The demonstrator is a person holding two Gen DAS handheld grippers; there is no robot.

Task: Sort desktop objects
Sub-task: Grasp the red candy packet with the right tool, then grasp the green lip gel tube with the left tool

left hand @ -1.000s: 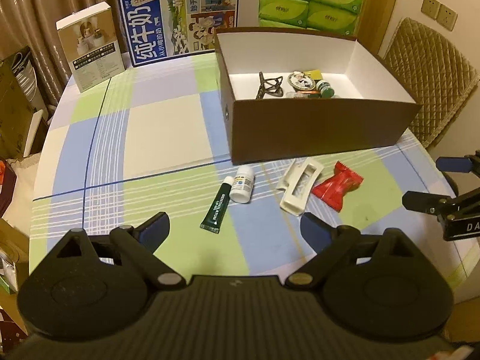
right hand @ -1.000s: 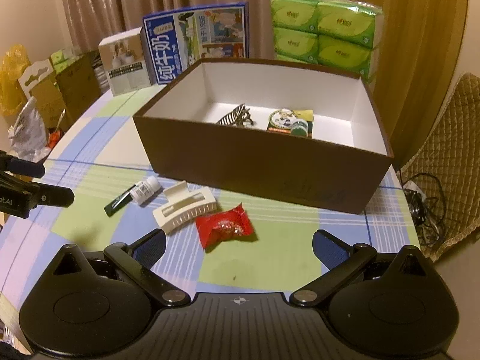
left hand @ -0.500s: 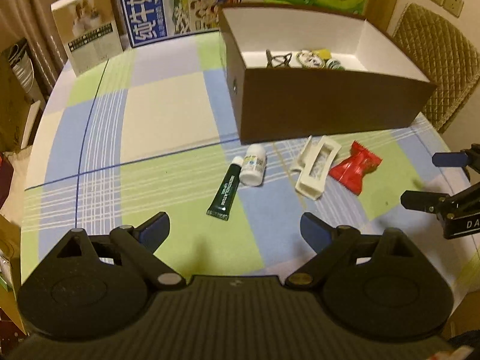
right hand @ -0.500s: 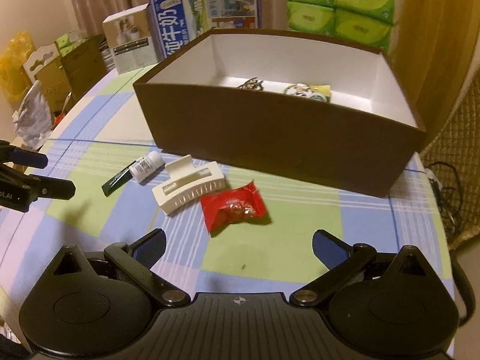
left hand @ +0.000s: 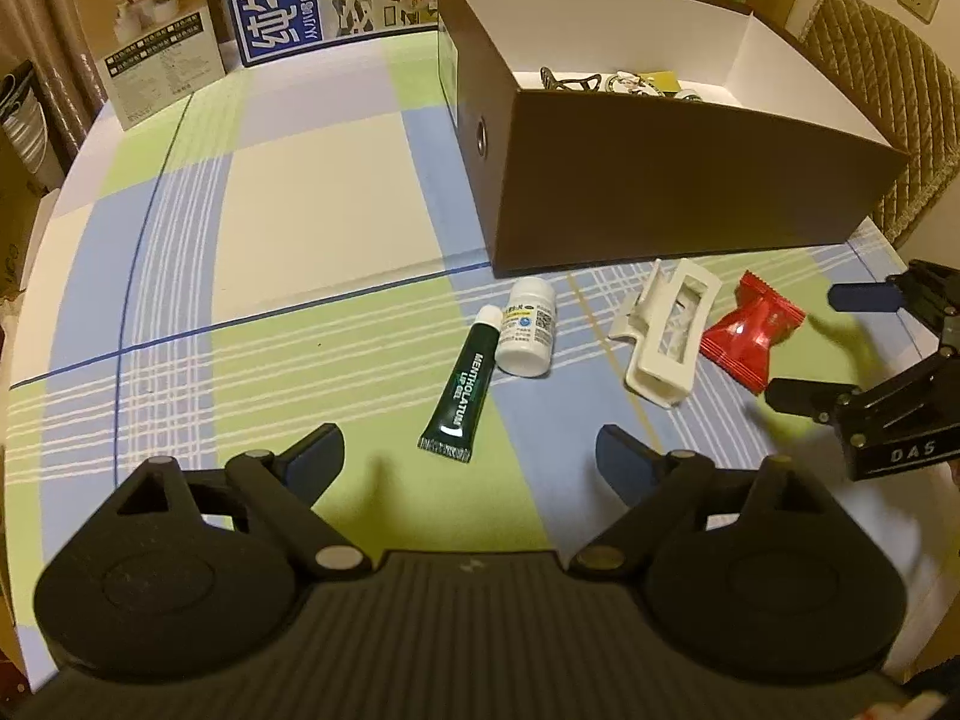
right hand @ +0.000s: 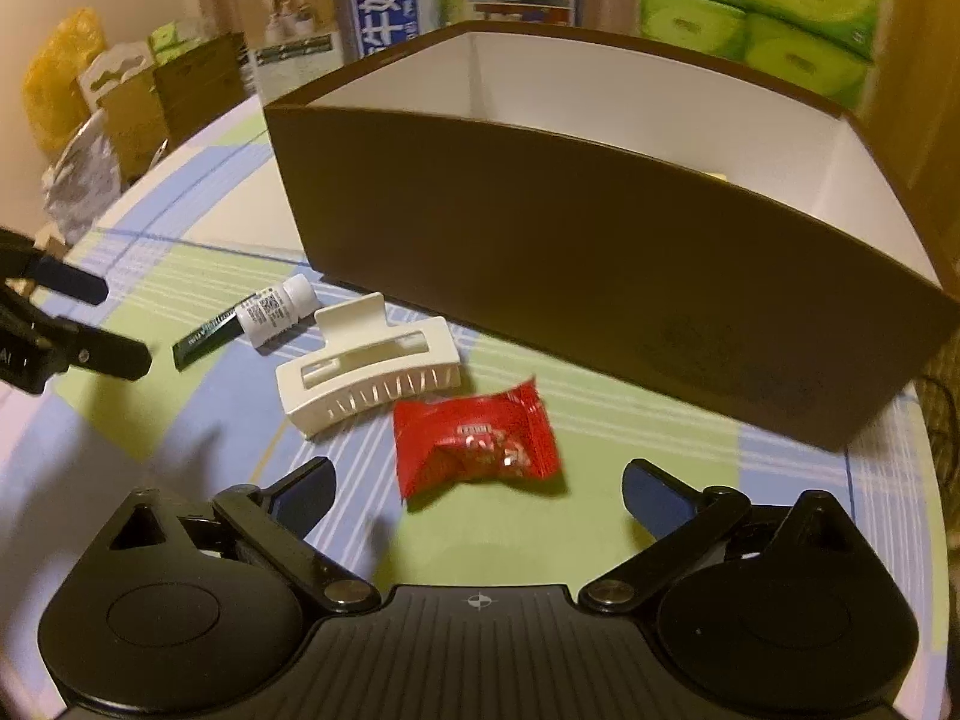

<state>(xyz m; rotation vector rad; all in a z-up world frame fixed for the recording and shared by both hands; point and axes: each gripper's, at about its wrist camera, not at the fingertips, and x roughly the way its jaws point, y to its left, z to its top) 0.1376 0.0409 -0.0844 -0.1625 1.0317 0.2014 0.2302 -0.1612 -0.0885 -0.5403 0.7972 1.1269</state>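
Lying flat, green tube (left hand: 459, 391) cap toward box (left hand: 660, 192)

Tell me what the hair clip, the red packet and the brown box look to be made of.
Hair clip: likely hard plastic, cream, matte, with molded teeth. Red packet: thin glossy film, crinkled with crimped ends. Brown box: probably cardboard, matte brown outside, white inside, with thin flat walls.
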